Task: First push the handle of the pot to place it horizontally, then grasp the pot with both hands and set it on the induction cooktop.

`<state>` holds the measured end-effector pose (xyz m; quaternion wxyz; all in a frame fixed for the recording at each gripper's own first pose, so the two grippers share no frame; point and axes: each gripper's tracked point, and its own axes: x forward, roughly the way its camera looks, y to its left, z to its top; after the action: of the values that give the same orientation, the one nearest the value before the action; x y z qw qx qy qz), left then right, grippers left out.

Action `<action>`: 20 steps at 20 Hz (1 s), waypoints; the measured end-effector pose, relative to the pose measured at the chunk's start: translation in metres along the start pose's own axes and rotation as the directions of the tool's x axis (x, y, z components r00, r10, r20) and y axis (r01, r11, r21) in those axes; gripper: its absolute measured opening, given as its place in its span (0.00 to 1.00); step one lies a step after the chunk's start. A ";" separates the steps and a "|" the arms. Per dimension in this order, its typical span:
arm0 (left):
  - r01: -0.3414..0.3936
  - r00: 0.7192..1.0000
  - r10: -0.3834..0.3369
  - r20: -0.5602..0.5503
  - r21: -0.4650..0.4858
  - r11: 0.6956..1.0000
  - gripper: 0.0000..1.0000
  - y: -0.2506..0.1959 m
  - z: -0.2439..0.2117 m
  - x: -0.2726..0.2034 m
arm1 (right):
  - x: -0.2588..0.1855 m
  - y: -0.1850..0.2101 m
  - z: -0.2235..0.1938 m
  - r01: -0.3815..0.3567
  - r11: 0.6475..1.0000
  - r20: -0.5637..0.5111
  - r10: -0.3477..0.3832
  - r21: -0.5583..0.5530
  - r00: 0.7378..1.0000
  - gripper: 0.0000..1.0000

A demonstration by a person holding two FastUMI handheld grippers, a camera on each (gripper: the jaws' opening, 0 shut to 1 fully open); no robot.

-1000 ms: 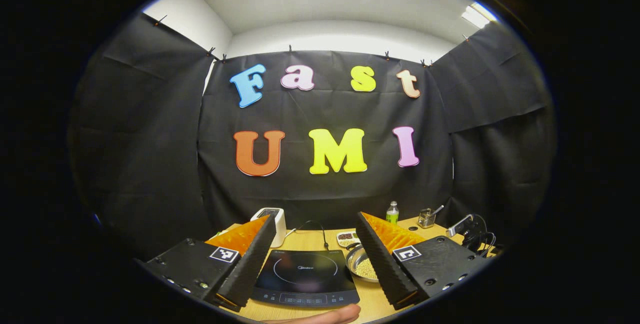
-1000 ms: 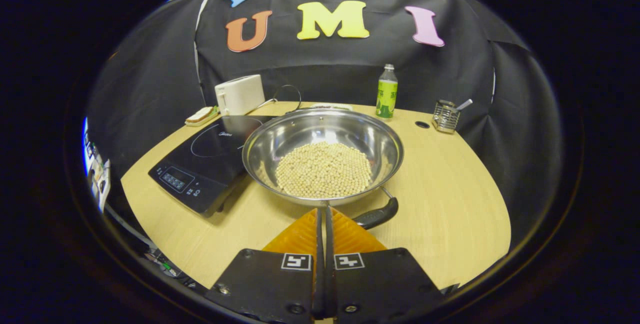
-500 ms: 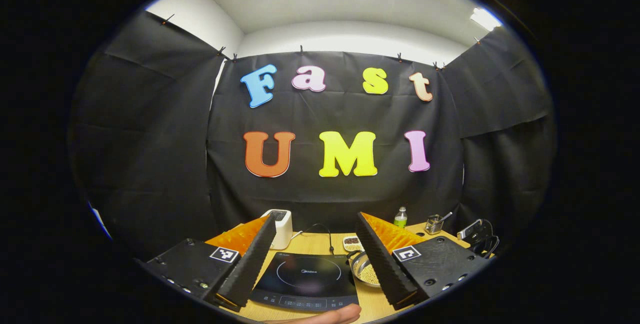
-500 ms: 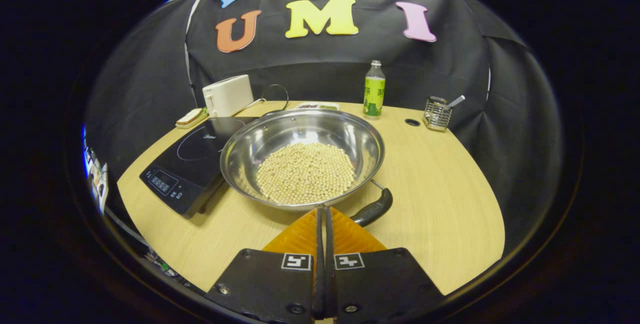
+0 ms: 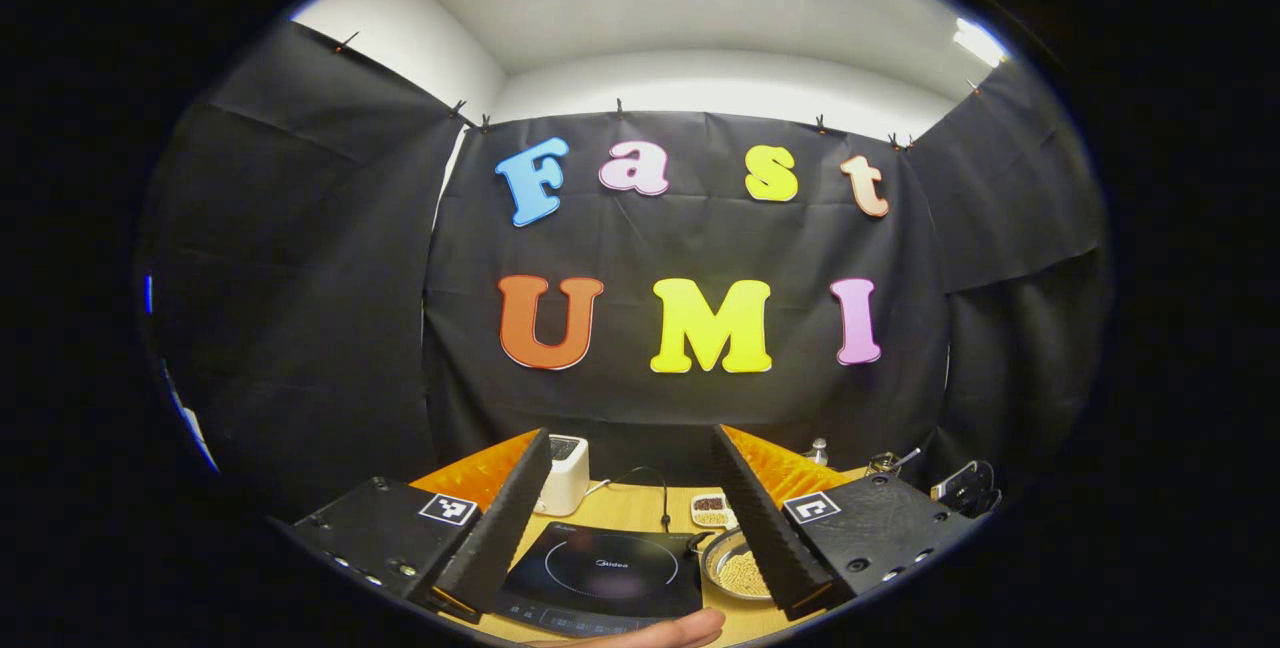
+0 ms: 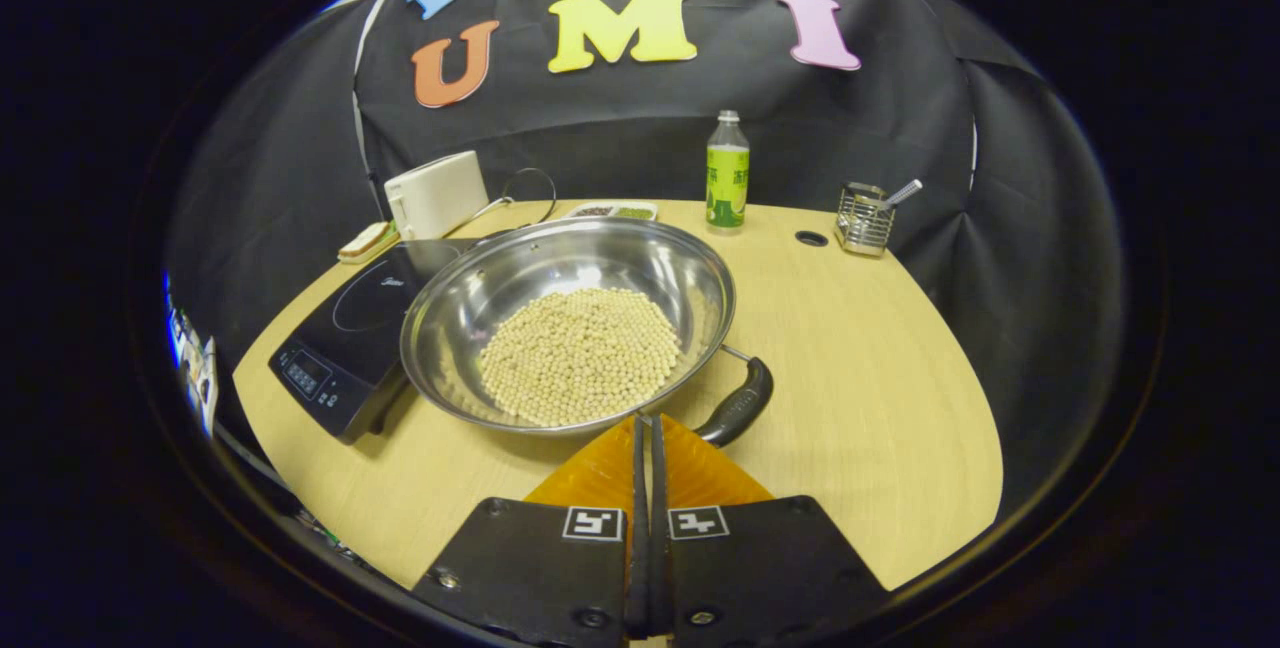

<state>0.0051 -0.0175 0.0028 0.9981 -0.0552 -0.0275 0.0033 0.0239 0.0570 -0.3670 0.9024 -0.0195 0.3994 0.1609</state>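
Observation:
The steel pot [image 6: 520, 273], holding pale beans, sits on the wooden table with its left rim over the edge of the black induction cooktop [image 6: 350, 313]. Its black handle [image 6: 742, 406] points toward me and to the right. My right gripper [image 6: 645, 423] is shut with nothing in it, its tips at the pot's near rim just left of the handle. My left gripper [image 5: 632, 433] is open and held high and back, with the cooktop [image 5: 605, 568] and the pot [image 5: 738, 573] far off between its fingers [image 5: 500, 528].
At the back of the table stand a white toaster [image 6: 435, 193], a green bottle [image 6: 727, 178], a wire utensil holder [image 6: 865, 223] and a small dish [image 6: 610, 211]. Bread lies left of the toaster [image 6: 365, 240]. A fingertip [image 5: 660, 631] shows at the bottom.
In the right gripper view the pot and table have slid left and the handle has drawn nearer the shut tips. The left gripper has pulled back and tilted up; the table sits lower.

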 end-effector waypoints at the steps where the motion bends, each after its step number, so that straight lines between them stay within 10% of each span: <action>1: 0.009 1.000 -0.009 -0.002 -0.003 1.000 0.95 -0.003 -0.001 0.003 | 0.002 -0.003 0.001 0.000 1.000 -0.002 0.000 -0.001 1.000 0.04; 20: 0.036 0.982 -0.030 -0.187 0.026 0.999 0.95 -0.024 -0.094 0.069 | 0.045 -0.064 0.038 0.050 0.999 -0.044 -0.050 0.002 0.998 0.04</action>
<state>0.0796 -0.0507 -0.0841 0.9969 -0.0400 0.0651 -0.0180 0.0987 0.0152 -0.3799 0.8971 -0.0318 0.4188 0.1371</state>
